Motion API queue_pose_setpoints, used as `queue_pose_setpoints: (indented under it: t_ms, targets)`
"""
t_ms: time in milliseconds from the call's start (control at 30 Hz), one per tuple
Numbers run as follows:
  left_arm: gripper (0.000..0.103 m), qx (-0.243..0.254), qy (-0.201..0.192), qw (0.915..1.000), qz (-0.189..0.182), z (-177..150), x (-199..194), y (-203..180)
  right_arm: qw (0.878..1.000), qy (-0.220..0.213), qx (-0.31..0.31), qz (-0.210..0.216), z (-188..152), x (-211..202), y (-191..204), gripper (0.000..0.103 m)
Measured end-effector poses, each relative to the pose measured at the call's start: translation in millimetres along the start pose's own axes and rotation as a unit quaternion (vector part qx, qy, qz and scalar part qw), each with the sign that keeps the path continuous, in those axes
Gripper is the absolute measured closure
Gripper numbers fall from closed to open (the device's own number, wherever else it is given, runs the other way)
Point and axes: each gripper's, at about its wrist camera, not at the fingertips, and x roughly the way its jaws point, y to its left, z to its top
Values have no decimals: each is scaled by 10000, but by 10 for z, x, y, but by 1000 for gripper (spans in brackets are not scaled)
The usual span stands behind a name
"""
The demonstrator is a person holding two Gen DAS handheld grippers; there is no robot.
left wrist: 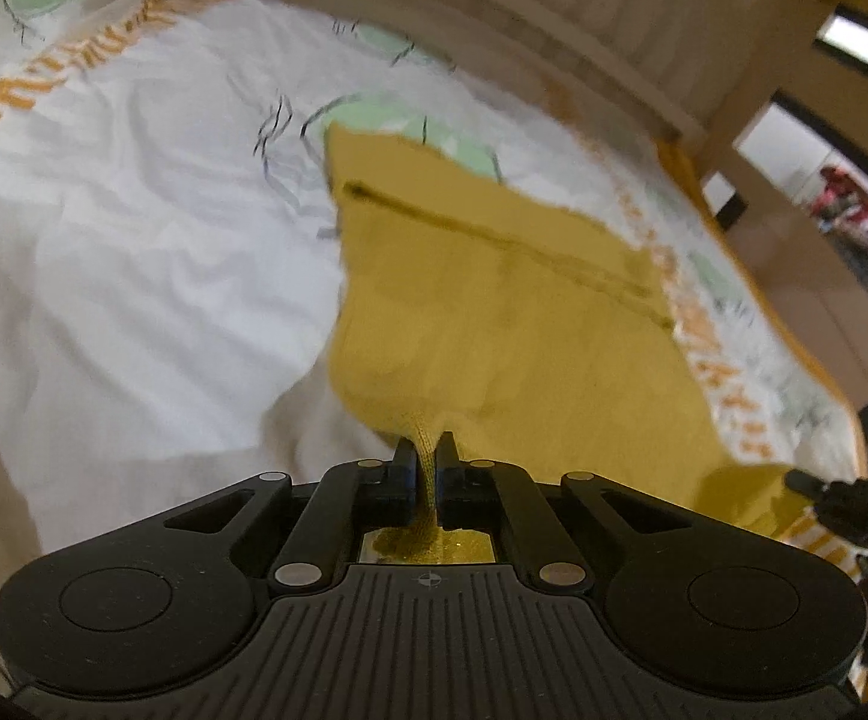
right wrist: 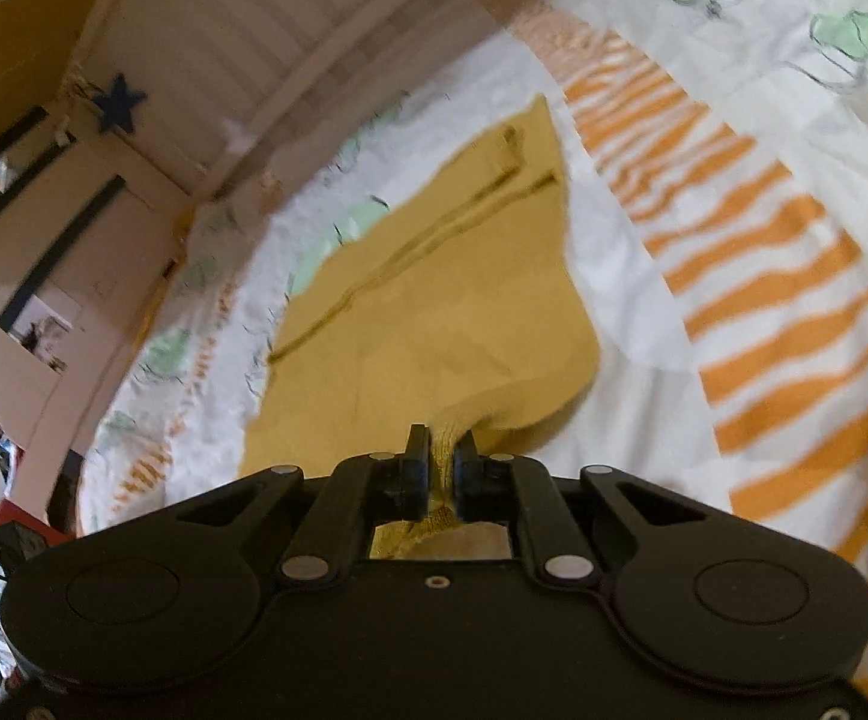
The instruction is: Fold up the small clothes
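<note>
The left gripper [left wrist: 425, 450] is pinching the near hem of the yellow garment [left wrist: 494, 300], its jaws clamped hard on a bunched ridge of knit. The right gripper [right wrist: 440, 450] is nipping the same hem further along, its jaws clenched on a thicker wad. Two holds on one edge are probably meant to lift it evenly for a fold away from the tools. The garment is lying ahead of both, on the white bedcover [left wrist: 134, 270], running lengthwise away from the fingers toward the slatted bed frame [right wrist: 242, 18], seams following that axis.
</note>
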Motion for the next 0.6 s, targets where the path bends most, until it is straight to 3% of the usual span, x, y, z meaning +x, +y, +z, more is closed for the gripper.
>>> queue_pose_setpoints:
  t_ms: [333, 433, 600]
  targets:
    - [99, -20, -585, 9982, -123, 492, 82, -55, 9977, -587, -23, 337, 456, 162, 62, 90]
    - [99, -54, -694, 9975, -127, 664, 191, -33, 9959, -832, -45, 347, 634, 217, 44, 96]
    - [99, -237, -651, 9975, -123, 834, 399, 41, 9951, -959, -153, 206, 883, 397, 3, 95]
